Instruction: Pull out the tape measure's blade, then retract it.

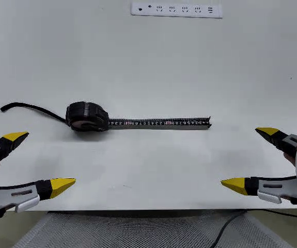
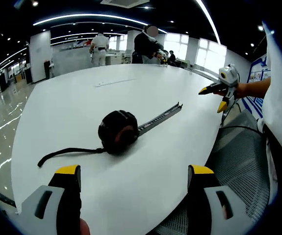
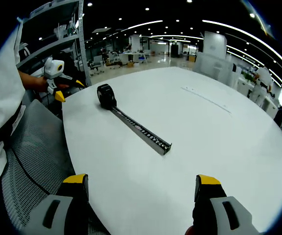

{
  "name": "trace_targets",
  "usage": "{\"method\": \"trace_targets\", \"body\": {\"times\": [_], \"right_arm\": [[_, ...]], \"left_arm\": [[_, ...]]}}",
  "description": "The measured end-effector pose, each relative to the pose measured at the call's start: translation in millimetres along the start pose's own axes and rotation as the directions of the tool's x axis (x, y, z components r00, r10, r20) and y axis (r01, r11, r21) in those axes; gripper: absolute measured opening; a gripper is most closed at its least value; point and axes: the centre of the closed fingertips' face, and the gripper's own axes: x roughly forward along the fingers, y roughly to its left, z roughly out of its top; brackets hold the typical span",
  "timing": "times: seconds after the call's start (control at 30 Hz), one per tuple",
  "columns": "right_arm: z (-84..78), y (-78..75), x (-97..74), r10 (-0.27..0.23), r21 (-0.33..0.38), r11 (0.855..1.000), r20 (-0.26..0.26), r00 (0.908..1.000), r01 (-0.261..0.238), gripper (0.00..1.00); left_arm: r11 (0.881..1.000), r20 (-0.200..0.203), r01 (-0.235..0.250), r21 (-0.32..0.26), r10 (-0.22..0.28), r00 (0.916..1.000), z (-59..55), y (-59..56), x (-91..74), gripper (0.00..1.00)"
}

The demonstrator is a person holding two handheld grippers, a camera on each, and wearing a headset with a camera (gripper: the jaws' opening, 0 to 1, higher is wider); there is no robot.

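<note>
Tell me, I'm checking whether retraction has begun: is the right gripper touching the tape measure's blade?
Apart. The head view shows bare table between the right gripper and the blade.

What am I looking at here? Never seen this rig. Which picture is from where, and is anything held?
No robot: a person holds a two-jaw tool in each hand. The head view comes from a headset camera; the other two from fisheye cameras riding on each tool. The left tool and right tool are open, holding nothing. On the white table lies a black tape measure, blade pulled out toward the right tool, strap trailing the other way. A power strip lies at the far edge.
</note>
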Motion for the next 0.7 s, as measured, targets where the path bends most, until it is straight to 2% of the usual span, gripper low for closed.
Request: {"method": "trace_targets", "body": {"times": [0.13, 0.27, 0.43, 0.53, 0.7], "right_arm": [[-3.8, 2.0, -0.2, 0.000, 0.013, 1.000, -0.003, 1.0000, 0.000, 0.89], [-6.7, 3.0, -0.9, -0.001, 0.026, 1.000, -0.005, 1.0000, 0.002, 0.91], [-13.7, 1.8, -1.8, -0.003, 0.040, 0.999, -0.011, 0.9999, 0.003, 0.94], [-17.9, 1.6, -1.3, -0.001, 0.058, 0.998, -0.014, 0.9999, 0.002, 0.94], [-18.2, 1.5, -2.4, -0.002, 0.065, 0.998, -0.008, 1.0000, 0.003, 0.94]], "left_arm": [[1.000, 0.005, -0.016, -0.007, 0.016, 0.9999, -1.2, 2.3, -0.4, 0.89], [1.000, -0.010, -0.004, 0.010, 0.004, 0.9999, -5.6, -2.3, 0.7, 0.90], [1.000, -0.011, 0.001, -0.010, -0.001, 0.9999, -9.3, -4.3, 0.9, 0.91], [1.000, -0.026, 0.006, -0.003, -0.006, 0.9997, -15.0, -7.2, 4.1, 0.91], [1.000, -0.014, -0.006, -0.024, 0.006, 0.9999, -13.5, -3.4, 2.8, 0.91]]}}
